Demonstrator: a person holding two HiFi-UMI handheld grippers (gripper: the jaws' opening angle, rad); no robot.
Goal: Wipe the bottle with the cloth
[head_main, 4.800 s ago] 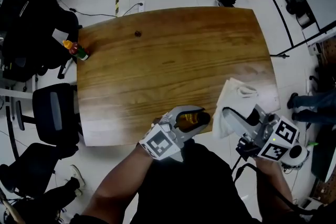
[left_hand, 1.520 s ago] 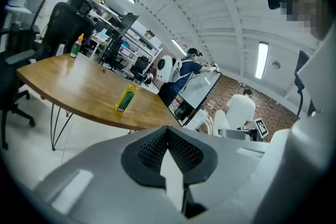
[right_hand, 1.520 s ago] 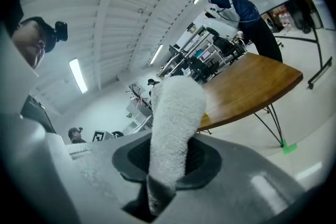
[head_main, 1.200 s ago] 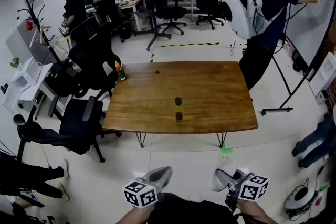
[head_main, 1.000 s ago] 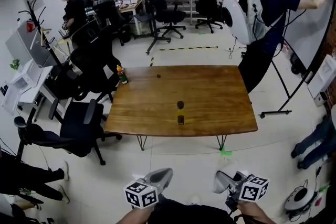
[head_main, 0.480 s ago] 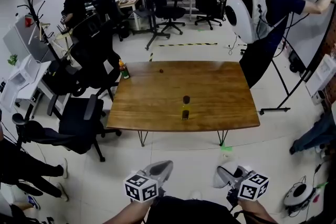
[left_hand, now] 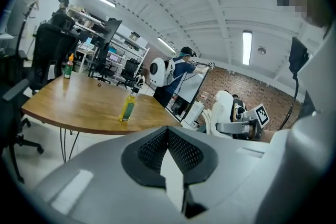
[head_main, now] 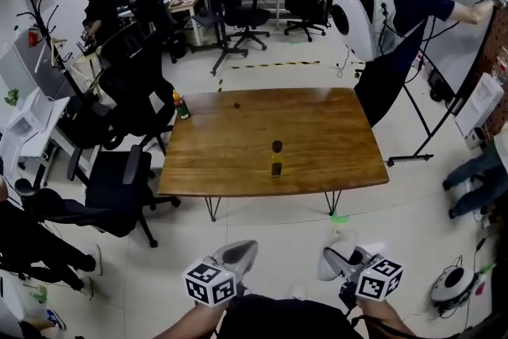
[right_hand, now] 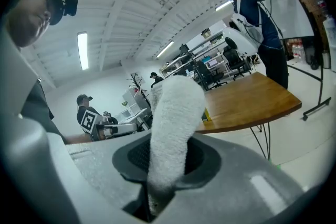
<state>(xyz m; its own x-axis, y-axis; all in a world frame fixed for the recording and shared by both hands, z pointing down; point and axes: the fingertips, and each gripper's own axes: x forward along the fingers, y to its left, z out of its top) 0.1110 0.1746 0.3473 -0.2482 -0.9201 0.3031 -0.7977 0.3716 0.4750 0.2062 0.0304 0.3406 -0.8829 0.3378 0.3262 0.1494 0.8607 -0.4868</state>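
Observation:
The yellow bottle (head_main: 275, 163) with a dark cap stands upright near the front edge of the wooden table (head_main: 333, 139), far ahead of both grippers. It also shows in the left gripper view, bottle (left_hand: 127, 106). My left gripper (head_main: 243, 250) is held low, well back from the table; its jaws are shut with nothing between them, gripper (left_hand: 168, 132). My right gripper (head_main: 335, 261) is shut on the white cloth (right_hand: 173, 113), which sticks up from the jaws, gripper (right_hand: 167, 162), and hides most of the bottle in the right gripper view.
A green-capped bottle (head_main: 181, 105) stands at the table's far left corner. Black office chairs (head_main: 111, 182) crowd the table's left side. A person (head_main: 397, 20) works at a whiteboard to the right. White floor lies between me and the table.
Several seconds ago the left gripper held the bottle over the table's near edge. Now the bottle stands alone on the table and both grippers are far back. In the last second little moved.

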